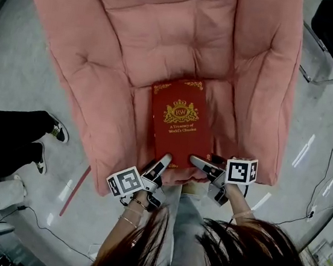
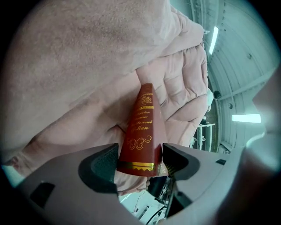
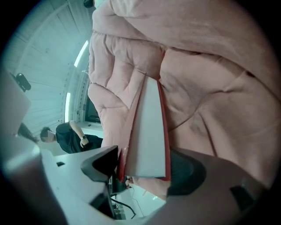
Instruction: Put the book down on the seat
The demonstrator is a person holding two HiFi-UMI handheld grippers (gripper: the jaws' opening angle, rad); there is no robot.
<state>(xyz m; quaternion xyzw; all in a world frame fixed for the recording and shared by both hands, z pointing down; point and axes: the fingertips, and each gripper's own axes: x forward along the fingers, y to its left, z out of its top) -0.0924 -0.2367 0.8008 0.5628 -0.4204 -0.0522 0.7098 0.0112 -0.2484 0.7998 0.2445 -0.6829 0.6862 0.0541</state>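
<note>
Endwise, book (image 2: 141, 127) inside left claw (image 2: 140, 154)

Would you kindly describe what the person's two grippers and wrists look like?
The left gripper and the right gripper each have a pale grey body, dark pads and a white cube with black square markers. No sleeves show on the forearms. Thin bracelets circle the left wrist.

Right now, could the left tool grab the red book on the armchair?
Probably yes. The book lies flat on the seat, and the near end of its spine stands between the left tool's open jaws, with nothing else there. The right tool is at the opposite edge, out of the way.
</note>
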